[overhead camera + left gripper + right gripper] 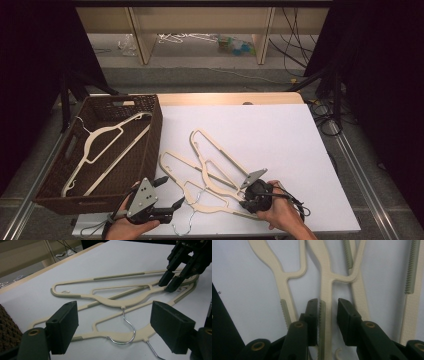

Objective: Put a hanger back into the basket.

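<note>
The right gripper (328, 315) is straddling one arm of a cream hanger (220, 165), jaws narrowed but one pad not quite touching, two more hangers overlapping just beside it, while the left gripper (113, 327) is sitting wide open and empty near the brown basket (150, 145), pointing across.
</note>
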